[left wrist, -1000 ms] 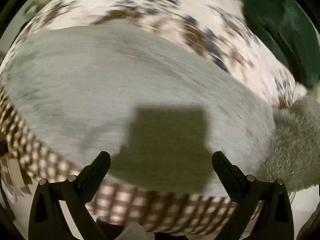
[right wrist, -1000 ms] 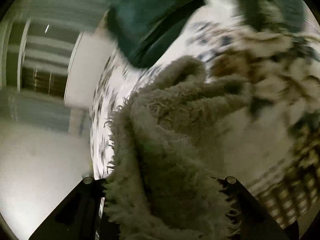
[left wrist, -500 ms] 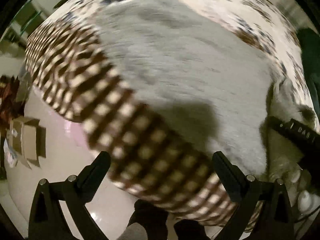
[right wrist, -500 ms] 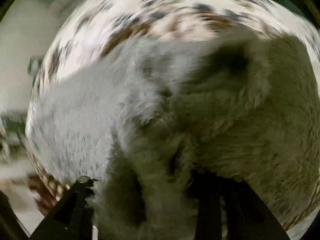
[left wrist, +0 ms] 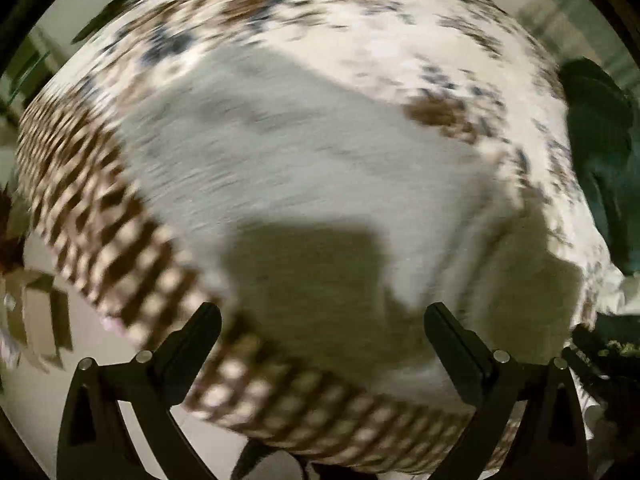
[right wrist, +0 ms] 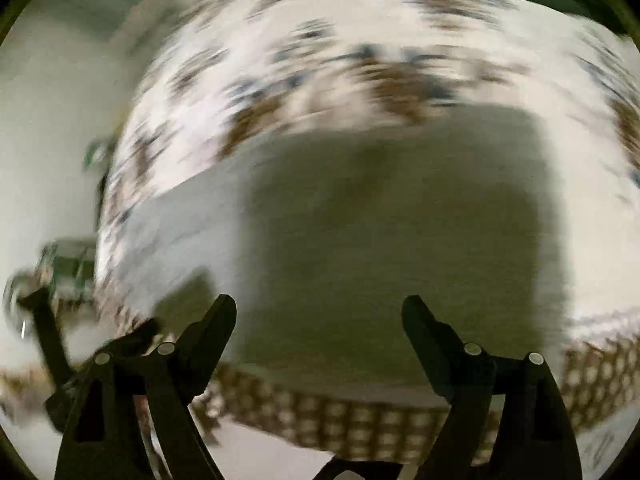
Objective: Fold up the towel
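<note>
The grey towel (left wrist: 320, 184) lies flat on the patterned tablecloth (left wrist: 360, 20), near its checked border. Left claw (left wrist: 322, 320) and right claw (right wrist: 318, 312) both hover spread, empty. No writing is legible.

A home bedroom: bed (left wrist: 400, 12) with patterned bedspread and checked border, pale floor (left wrist: 100, 344) beside it
</note>
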Tool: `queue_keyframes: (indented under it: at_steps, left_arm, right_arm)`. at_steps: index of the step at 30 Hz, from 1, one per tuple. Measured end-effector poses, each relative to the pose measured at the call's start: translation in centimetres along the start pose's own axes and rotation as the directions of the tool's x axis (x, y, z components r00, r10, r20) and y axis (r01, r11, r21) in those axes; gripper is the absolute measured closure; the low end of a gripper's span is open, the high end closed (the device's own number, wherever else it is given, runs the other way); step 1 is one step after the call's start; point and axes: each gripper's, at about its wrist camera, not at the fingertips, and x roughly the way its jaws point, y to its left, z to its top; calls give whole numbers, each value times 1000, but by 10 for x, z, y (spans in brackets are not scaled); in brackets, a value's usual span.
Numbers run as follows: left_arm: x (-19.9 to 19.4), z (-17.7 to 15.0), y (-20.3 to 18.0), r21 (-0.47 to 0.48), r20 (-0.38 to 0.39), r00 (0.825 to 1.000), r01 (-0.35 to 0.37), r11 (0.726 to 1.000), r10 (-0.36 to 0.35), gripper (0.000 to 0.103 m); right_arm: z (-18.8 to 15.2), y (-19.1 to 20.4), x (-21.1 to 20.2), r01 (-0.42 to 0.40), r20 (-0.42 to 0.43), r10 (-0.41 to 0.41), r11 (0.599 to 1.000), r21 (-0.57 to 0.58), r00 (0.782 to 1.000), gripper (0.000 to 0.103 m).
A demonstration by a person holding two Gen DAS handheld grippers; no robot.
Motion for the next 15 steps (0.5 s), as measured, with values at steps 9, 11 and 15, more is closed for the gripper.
queue_keyframes:
  at_steps: [9,11,15]
  left_arm:
    - [63,-3,-107,209,-128,992,15,978,12,31]
    - [88,-12,-116,231,-194,980,13,973,33,81]
    - [57,-24,-115,243,-75,997,37,969,-20,88]
  right_arm:
    - [17,-128,-5,87,-11,-87,968,237,996,16]
    - [14,-143,-4,80,-28,-76,962,259,997,16]
    - [14,-161,6,58,-46,-46,956,288,998,16]
